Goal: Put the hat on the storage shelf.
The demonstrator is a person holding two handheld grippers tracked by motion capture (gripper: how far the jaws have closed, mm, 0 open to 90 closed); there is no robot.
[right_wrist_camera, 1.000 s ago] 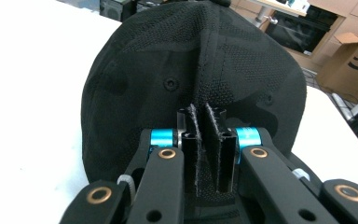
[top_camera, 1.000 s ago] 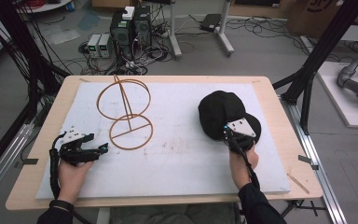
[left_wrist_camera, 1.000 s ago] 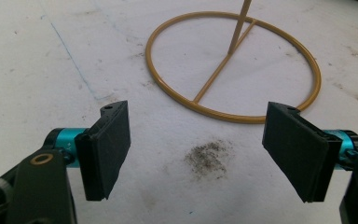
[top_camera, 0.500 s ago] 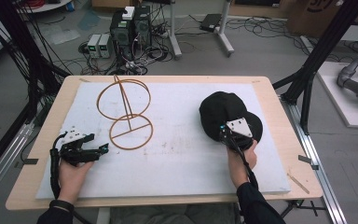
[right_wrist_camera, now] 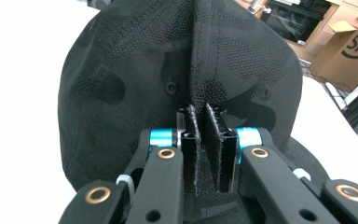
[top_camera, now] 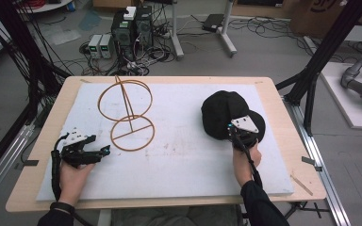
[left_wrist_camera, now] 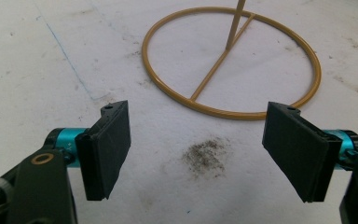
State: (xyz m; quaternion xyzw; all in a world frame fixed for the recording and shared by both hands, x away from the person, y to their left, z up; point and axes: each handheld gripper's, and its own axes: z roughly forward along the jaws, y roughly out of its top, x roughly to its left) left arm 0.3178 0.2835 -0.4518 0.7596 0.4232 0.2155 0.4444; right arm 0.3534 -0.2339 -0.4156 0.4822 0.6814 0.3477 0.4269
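Right gripper (right_wrist_camera: pixel 204 140): just closed, pinching the black cap (right_wrist_camera: pixel 168 74) by its crown fold.
Left gripper (left_wrist_camera: pixel 205 149): wide, empty.
Tip: lift slowly toward the wire stand (top_camera: pixel 128 113).

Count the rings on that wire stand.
2. One ring lies flat on the white mat as the base, near the left tongs; the other ring stands upright atop the post, toward the table's far edge.

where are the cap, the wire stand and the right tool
cap (top_camera: pixel 224 107): high view, on the black crown.
wire stand (top_camera: pixel 133 135): high view, on the crossbar of its base ring.
right tool (right_wrist_camera: pixel 204 140): right gripper view, midway between its tips, pinched on a fold of cap fabric.
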